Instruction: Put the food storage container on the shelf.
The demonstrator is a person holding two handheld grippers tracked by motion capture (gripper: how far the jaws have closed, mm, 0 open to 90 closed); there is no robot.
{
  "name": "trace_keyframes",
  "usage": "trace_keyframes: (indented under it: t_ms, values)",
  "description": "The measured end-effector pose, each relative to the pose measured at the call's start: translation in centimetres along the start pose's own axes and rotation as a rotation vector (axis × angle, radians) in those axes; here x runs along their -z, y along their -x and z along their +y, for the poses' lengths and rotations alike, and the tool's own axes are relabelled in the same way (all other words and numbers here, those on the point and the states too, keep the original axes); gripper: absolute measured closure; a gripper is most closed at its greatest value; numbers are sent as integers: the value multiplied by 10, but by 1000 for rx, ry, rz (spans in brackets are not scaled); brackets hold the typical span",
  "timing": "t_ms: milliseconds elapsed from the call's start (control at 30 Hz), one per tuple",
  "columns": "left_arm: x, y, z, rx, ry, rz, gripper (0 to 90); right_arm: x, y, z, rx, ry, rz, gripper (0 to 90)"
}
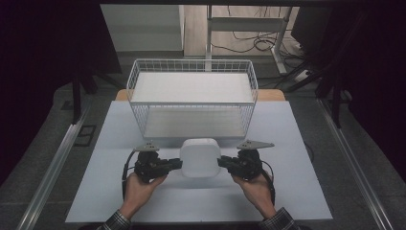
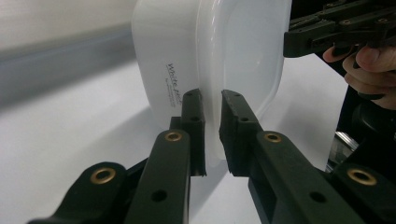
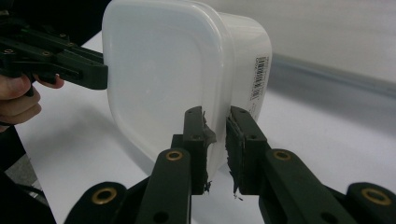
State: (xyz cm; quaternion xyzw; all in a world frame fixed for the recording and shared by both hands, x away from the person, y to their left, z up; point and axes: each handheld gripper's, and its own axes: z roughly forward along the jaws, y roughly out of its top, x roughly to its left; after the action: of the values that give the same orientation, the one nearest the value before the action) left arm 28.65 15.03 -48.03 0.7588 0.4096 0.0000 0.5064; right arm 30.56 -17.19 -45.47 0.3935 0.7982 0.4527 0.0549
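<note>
The 2 grippers, left [image 1: 178, 164] and right [image 1: 222, 162], clamp the tub's [image 1: 200, 157] opposite rims; basket [image 1: 191, 98] seemingly just beyond.

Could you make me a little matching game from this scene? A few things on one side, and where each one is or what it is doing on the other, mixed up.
Things:
1. Tub
2. Wire basket
3. Left gripper
4. Right gripper

Places or states:
A. Stands at the far side of the table, behind the tub
B. Clamped on the tub's rim on the side with the barcode label
C. Held between both grippers
D. Clamped on the tub's rim on the side with the script lettering

Pairs: 1-C, 2-A, 3-D, 4-B
</note>
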Motion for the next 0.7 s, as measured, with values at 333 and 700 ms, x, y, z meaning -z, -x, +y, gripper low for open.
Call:
trace_keyframes:
  t_ms: [333,700]
  values:
    - [19,2,29,-41,40,23,809,6,-5,30,49,55,-1,773]
    - [39,9,69,-89,105,41,810,19,-6,68,71,127,17,773]
